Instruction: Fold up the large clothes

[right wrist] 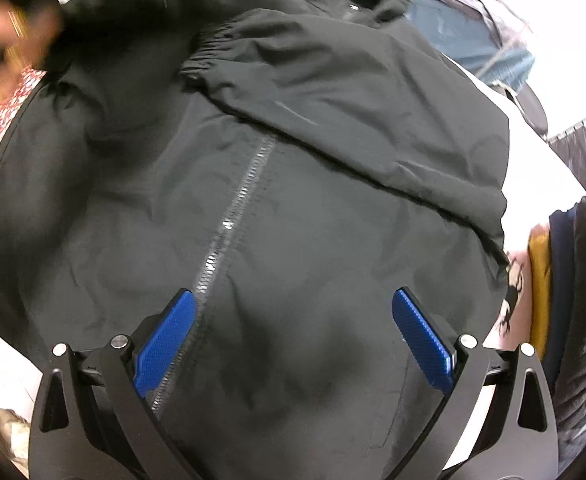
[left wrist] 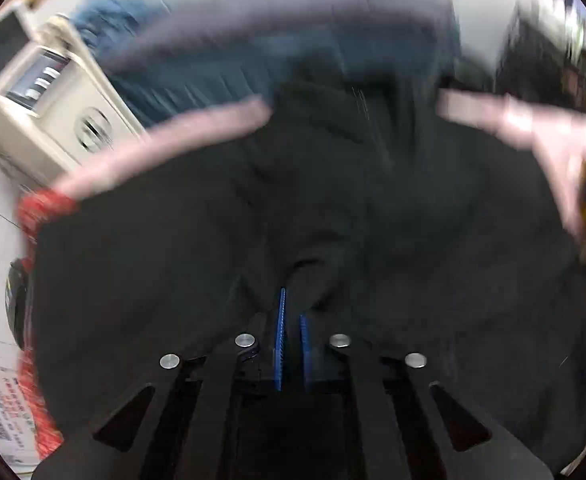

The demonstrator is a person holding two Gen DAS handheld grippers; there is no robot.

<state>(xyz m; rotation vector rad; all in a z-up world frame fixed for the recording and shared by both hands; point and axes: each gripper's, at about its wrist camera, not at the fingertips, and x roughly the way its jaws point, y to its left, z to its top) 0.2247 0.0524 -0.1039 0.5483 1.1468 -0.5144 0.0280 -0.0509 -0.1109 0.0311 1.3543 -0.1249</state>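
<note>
A large black jacket (right wrist: 293,184) lies spread on a white surface, zipper (right wrist: 233,216) running up its middle. One sleeve with an elastic cuff (right wrist: 209,56) is folded across its chest. My right gripper (right wrist: 293,320) is open and empty, its blue pads (right wrist: 165,340) hovering over the jacket's lower part. My left gripper (left wrist: 292,320) is shut on a bunched fold of the black jacket (left wrist: 333,200), which fills that blurred view.
A red patterned cloth (left wrist: 41,208) and a beige appliance (left wrist: 53,96) are at the left in the left wrist view. Blue-grey garments (right wrist: 493,40) lie beyond the jacket. A yellow and dark pile (right wrist: 553,272) sits at the right.
</note>
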